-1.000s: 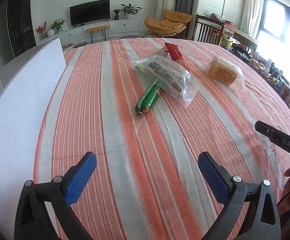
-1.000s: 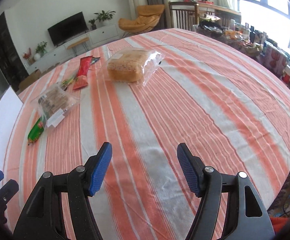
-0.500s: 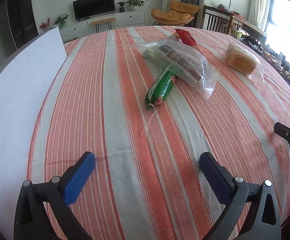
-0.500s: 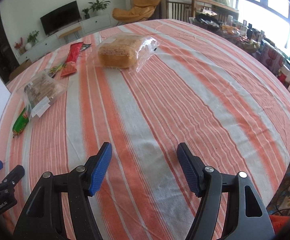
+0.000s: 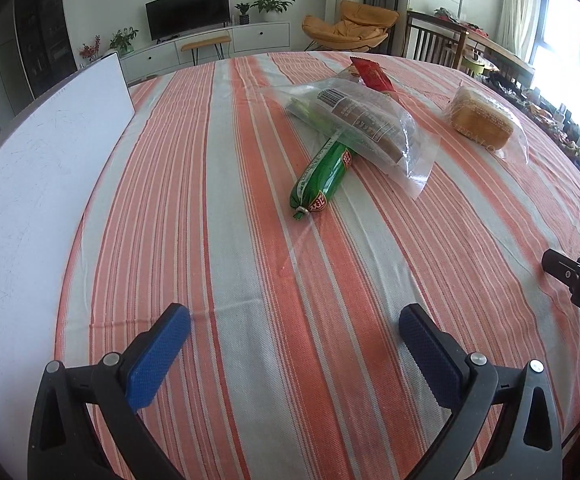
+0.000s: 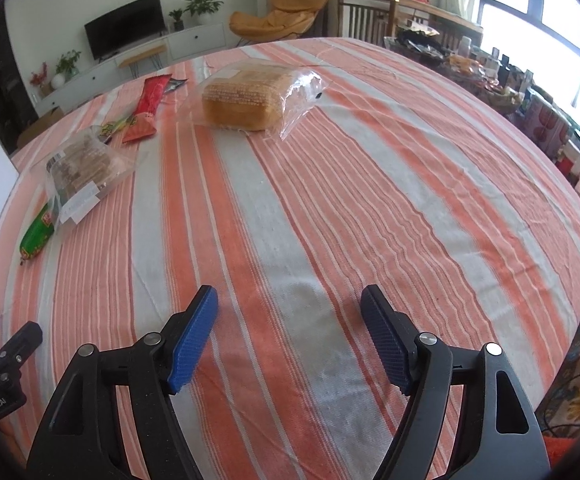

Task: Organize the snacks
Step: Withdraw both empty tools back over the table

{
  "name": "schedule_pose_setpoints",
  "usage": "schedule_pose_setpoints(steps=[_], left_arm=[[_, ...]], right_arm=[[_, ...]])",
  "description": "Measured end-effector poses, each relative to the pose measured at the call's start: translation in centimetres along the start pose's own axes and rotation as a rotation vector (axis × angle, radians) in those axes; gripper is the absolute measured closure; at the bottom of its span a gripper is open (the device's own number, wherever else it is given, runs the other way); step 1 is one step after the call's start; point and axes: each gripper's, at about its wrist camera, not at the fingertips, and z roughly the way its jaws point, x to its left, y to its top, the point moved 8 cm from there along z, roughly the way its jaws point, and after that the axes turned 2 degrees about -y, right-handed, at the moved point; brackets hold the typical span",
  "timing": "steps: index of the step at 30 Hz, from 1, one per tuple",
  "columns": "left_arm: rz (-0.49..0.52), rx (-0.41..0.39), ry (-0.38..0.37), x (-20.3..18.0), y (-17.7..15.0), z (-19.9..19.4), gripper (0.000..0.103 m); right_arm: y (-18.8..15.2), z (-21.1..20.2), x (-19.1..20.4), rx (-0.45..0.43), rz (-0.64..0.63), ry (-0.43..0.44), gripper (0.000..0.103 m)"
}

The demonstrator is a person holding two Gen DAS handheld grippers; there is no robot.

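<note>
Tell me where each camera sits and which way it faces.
Left wrist: behind the open left tool, low over the striped tablecloth, facing the green sausage tube and a white board.
Right wrist: behind the open right tool, facing the clear-bagged golden bread loaf.
Shared: both show the loaf, the green tube, the red flat wrapper and each other's tool at the frame edge.

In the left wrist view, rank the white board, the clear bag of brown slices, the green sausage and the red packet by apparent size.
1. white board, though nearness inflates it
2. clear bag of brown slices
3. green sausage
4. red packet, partly hidden behind the bag and farther off, so its rank against the sausage is unsure
</note>
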Motion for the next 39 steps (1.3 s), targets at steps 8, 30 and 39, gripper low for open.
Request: schedule_pose_setpoints(steps=[8, 30, 39], left_arm=[[0.000, 0.000, 0.000, 0.01, 0.00, -0.01, 0.000], [0.000, 0.000, 0.000, 0.00, 0.02, 0.04, 0.000], [-0.010, 0.015, -0.025, 0.16, 0.59, 0.23, 0.000]], right_arm=[[-0.12, 0.00, 0.25, 0.004, -0.013, -0.002, 0.022], [-0.13, 0.01, 0.26, 0.004, -0.012, -0.002, 0.020], [-0.11, 0.03, 0.26, 0.003, -0.012, -0.002, 0.020]])
